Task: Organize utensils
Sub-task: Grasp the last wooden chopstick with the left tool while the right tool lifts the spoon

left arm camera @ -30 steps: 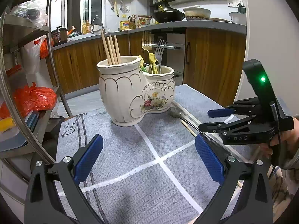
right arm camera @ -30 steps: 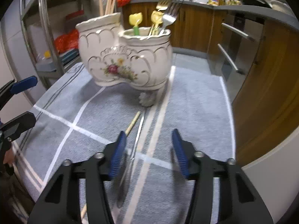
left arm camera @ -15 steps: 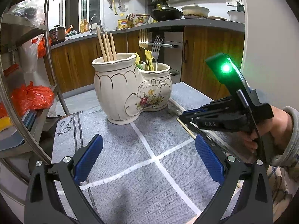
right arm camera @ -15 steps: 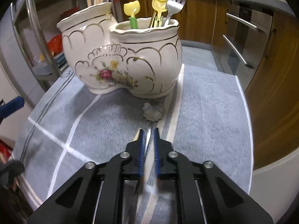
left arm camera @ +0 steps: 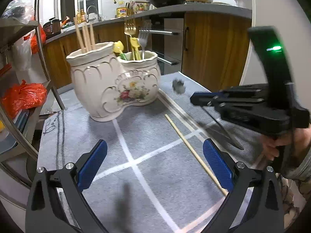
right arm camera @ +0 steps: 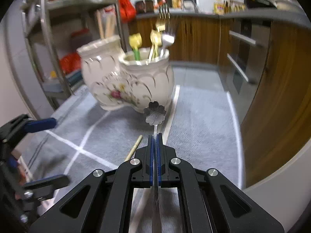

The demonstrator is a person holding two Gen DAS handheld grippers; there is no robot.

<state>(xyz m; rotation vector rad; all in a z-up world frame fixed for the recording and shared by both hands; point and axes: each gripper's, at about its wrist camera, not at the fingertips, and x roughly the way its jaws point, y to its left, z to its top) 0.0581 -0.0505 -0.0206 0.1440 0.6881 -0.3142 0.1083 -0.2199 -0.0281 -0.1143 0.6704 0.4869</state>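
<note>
holder point(left arm camera: 108, 89): glossy glazed ceramic | my spoon point(right arm camera: 155, 112): shiny metal | chopstick point(left arm camera: 194, 153): matt wood | tabletop cloth point(left arm camera: 147, 136): rough woven

Little can be read. On the grey cloth point(left arm camera: 147, 141) covering the surface, at the left of the left wrist view, a dark cursive word runs along the striped edge; it seems to begin "Bo", and the rest cannot be made out. The yellow tin point(left arm camera: 121, 12) on the far counter, upper middle of that view, carries a coloured label too small to read.
</note>
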